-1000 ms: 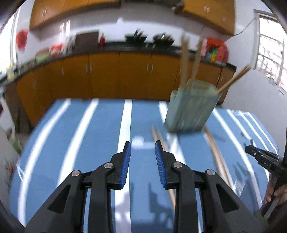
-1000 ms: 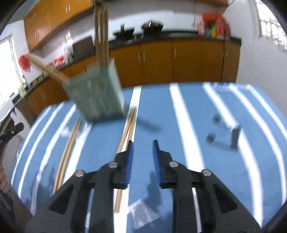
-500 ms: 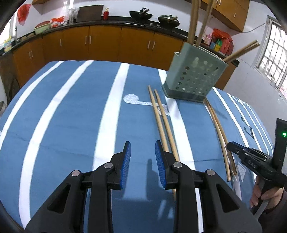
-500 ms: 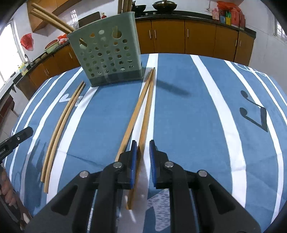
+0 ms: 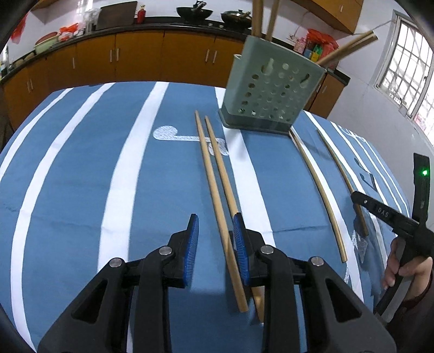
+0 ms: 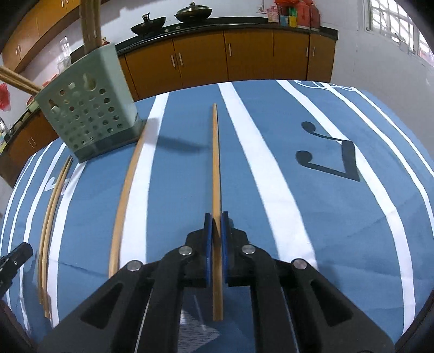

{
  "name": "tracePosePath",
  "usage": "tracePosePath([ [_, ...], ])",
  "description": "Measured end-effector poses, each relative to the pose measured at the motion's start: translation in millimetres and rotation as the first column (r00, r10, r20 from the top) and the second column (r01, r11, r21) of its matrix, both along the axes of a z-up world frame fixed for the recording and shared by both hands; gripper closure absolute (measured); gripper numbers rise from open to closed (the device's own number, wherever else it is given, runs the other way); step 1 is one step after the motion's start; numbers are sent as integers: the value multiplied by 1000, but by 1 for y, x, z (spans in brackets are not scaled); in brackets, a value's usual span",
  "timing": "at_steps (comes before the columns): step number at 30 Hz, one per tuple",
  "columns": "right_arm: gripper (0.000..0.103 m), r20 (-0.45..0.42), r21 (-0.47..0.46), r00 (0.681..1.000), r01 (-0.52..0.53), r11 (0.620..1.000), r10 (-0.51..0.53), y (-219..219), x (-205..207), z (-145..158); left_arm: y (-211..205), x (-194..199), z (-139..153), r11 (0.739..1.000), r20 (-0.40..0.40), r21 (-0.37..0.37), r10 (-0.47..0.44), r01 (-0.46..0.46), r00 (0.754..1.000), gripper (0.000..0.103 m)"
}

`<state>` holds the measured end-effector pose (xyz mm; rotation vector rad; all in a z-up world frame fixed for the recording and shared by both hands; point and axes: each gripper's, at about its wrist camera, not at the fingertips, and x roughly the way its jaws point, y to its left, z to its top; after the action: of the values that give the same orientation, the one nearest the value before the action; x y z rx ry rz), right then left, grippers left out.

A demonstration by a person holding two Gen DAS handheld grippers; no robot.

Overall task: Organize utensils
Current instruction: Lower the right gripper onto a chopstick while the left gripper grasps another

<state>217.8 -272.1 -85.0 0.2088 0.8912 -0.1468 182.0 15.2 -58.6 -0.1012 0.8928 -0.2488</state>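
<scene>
So the right gripper (image 6: 216, 217) is clamped tight on one wooden chopstick (image 6: 215, 163), blue pads pinching it near its lower end. That stick runs straight toward 12 o'clock in the right wrist view, over the blue tablecloth with white stripes (image 6: 271, 190). Its partner chopstick (image 6: 127, 195) lies loose at about 10 o'clock from the pads, curving up toward the holder.

The green perforated utensil holder (image 6: 86, 116) stands upright at roughly 10–11 o'clock in that view, with a few chopsticks (image 6: 91, 24) already poking out of the top. Another loose pair (image 6: 53, 214) lies further left, around 9 o'clock.

Over on the left side, the left gripper (image 5: 215, 225) is partly spread and its jaws are closing. One chopstick of that pair (image 5: 214, 190) passes between the pads; the second (image 5: 221, 163) slides under the right-hand finger. Can't tell if the pads are actually touching either one yet, looks like a gap. The holder (image 5: 271, 92) is at about 1 o'clock from there, and the person's hand (image 5: 404, 267) on the other gripper's handle shows at 3–4 o'clock.
</scene>
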Motion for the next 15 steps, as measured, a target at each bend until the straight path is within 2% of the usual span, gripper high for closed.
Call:
tracePosePath([
  [7,95,5,-14,1000,-15,1000,15,3,-2,0,-12,0,-11,998,-21,68,-5,6,1000,85],
  [11,95,8,-13,999,-36,999,36,6,-3,0,-22,0,-12,991,5,135,-6,6,1000,91],
  [12,95,8,-15,999,-45,999,45,8,-3,0,-23,1,-12,990,8,144,-5,4,1000,94],
  [15,94,9,-24,998,-68,997,68,12,-3,0,-19,8,-11,988,7,153,7,-8,1000,95],
])
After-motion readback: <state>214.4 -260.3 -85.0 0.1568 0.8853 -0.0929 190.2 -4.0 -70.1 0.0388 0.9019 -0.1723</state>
